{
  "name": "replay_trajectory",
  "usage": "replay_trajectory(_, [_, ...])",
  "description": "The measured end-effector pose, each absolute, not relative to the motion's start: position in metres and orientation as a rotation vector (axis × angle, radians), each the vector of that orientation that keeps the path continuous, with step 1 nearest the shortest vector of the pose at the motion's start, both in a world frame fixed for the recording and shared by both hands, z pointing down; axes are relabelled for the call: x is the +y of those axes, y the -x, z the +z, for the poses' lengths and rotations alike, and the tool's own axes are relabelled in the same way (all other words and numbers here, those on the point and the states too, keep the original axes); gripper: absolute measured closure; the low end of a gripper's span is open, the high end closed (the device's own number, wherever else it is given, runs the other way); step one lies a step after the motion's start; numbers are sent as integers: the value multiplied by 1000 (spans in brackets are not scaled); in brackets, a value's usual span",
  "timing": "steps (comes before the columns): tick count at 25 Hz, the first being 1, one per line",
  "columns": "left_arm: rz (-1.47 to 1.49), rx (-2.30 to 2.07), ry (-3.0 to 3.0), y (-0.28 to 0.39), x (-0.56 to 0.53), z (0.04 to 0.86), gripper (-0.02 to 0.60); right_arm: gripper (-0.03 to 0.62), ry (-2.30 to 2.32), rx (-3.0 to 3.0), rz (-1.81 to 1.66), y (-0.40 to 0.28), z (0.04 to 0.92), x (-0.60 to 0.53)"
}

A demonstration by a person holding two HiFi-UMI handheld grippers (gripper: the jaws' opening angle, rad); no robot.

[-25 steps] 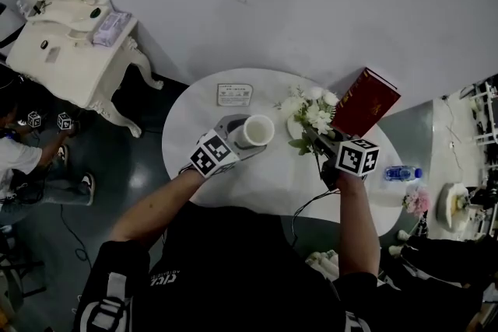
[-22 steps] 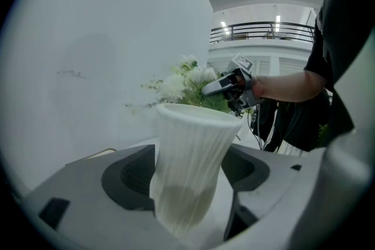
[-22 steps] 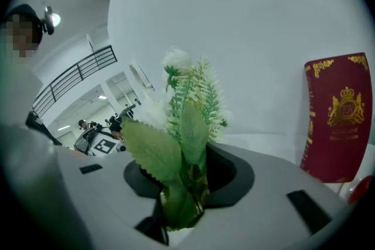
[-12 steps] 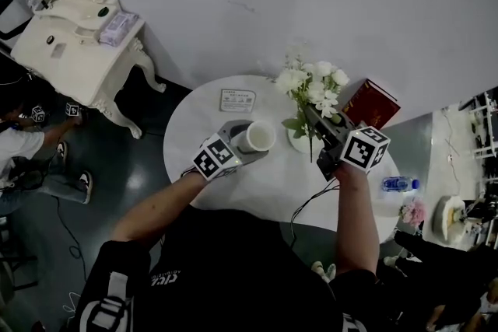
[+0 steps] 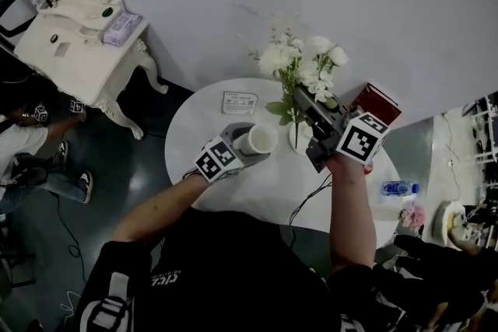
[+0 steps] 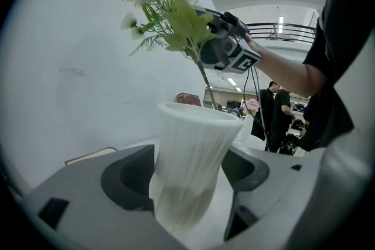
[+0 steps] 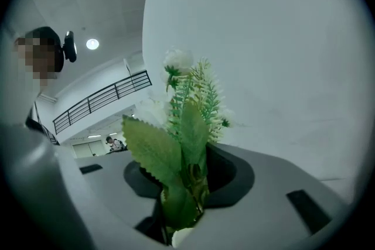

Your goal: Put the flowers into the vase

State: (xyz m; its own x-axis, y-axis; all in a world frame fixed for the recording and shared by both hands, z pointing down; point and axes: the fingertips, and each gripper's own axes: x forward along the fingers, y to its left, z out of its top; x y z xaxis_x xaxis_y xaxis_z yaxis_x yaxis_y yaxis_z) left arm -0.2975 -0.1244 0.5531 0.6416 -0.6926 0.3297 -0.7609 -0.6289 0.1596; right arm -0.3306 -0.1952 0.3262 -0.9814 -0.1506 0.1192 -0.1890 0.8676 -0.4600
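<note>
A white ribbed vase [image 5: 257, 140] stands on the round white table [image 5: 233, 190], and my left gripper [image 5: 247, 149] is shut on it; in the left gripper view the vase [image 6: 190, 170] fills the space between the jaws. A bunch of white flowers [image 5: 299, 62] with green leaves is lifted above the table to the right of the vase, its stems clamped in my right gripper [image 5: 302, 106]. The right gripper view shows leaves and stems [image 7: 181, 184] pinched between the jaws, blooms pointing up. In the left gripper view the flowers [image 6: 164, 14] hang above and behind the vase.
A red book [image 5: 377, 101] stands on the table's right side, a small card [image 5: 238, 103] lies at the back, and a second white vase [image 5: 299, 138] stands under the flowers. A water bottle [image 5: 401, 187] lies near the right edge. A white dresser [image 5: 78, 50] stands at the left.
My right gripper has risen with the flowers, lifting them off the table and tipping the blooms upright. The left gripper and vase have stayed put.
</note>
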Motion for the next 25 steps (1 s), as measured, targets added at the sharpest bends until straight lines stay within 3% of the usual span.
replay_trajectory(16, [334, -1151, -2577, 285, -111, 549, 236, 444, -32, -3053, 751, 377, 287, -147])
replay_trajectory(25, [330, -1148, -2562, 289, -118, 549, 236, 444, -82, -3015, 845, 366, 319, -157])
